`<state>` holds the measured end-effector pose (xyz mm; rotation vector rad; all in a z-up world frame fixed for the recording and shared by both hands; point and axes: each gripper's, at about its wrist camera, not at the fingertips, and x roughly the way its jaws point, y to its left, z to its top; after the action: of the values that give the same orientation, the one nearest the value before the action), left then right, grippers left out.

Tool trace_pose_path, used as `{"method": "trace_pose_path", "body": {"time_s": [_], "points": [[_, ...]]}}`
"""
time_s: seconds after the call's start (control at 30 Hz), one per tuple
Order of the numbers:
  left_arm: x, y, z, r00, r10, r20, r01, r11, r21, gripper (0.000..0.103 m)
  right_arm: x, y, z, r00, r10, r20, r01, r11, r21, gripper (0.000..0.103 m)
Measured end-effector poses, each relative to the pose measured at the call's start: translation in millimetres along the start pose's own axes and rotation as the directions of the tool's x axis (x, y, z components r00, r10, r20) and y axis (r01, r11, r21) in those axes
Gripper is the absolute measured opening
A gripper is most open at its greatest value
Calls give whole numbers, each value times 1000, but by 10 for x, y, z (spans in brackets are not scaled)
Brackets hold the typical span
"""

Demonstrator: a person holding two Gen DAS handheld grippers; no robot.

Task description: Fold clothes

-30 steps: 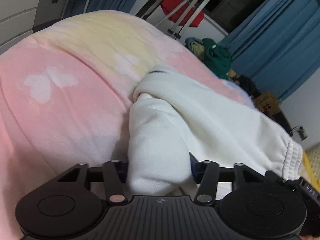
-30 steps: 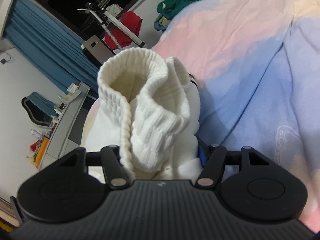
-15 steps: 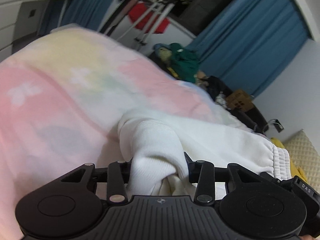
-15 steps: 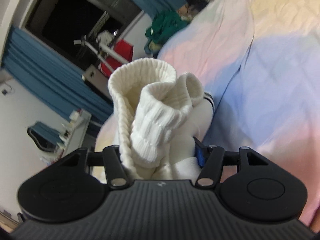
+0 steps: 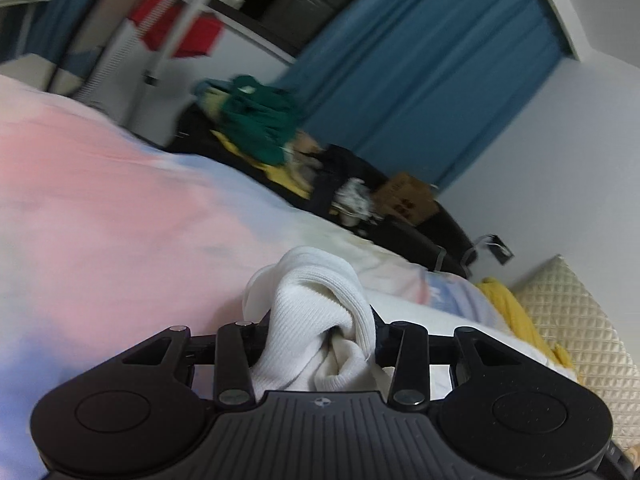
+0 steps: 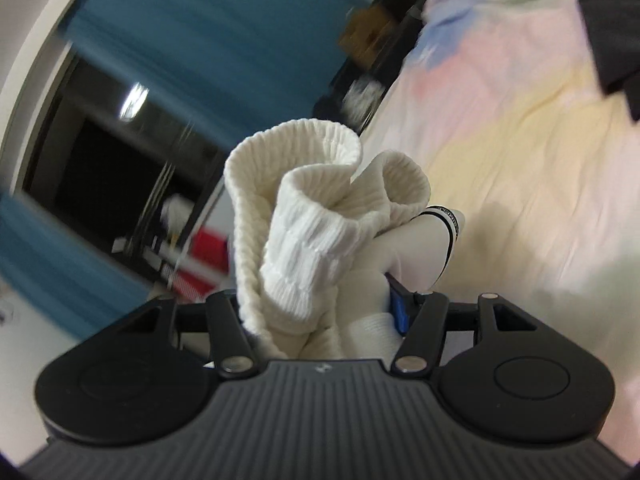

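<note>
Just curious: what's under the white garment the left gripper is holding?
Beneath the white garment, held by the left gripper, lies the pastel bedspread. The bunched fabric hides whatever lies directly below it.

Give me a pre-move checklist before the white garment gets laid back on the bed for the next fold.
1. Left gripper clamped on white garment: ok.
2. Right gripper clamped on its ribbed cuff: ok.
3. Fabric flat between the grips: not ok, bunched at both.
4. Bedspread ahead free for laying down: ok in the left view.
5. Dark item on the bed clear of the path: cannot tell.
6. Views sharp enough: not ok, blurred.
</note>
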<state>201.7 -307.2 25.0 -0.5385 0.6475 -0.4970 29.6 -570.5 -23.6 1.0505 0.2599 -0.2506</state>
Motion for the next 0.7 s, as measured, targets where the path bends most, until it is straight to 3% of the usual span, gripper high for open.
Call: {"method": "trace_pose_path", "body": {"time_s": [0.17, 0.27, 0.4, 0.6, 0.7], "points": [[802, -7, -348, 997, -43, -64, 46, 998, 41, 43, 266, -625, 101, 998, -41, 51, 38, 997, 60, 60], [966, 134, -528, 995, -38, -94, 45, 996, 81, 44, 425, -1000, 162, 994, -68, 80, 60, 993, 97, 60], [1154, 335, -765, 991, -26, -133, 44, 990, 136, 48, 456, -1400, -139, 994, -67, 84, 53, 986, 161, 60], [1011, 427, -773, 976, 58, -209, -23, 986, 166, 65, 425, -1607, -210, 996, -81, 33, 70, 968, 239, 66], [771, 281, -686, 971, 95, -218, -48, 976, 212, 70, 358, -1506, -135, 986, -154, -61, 165, 954, 251, 70]]}}
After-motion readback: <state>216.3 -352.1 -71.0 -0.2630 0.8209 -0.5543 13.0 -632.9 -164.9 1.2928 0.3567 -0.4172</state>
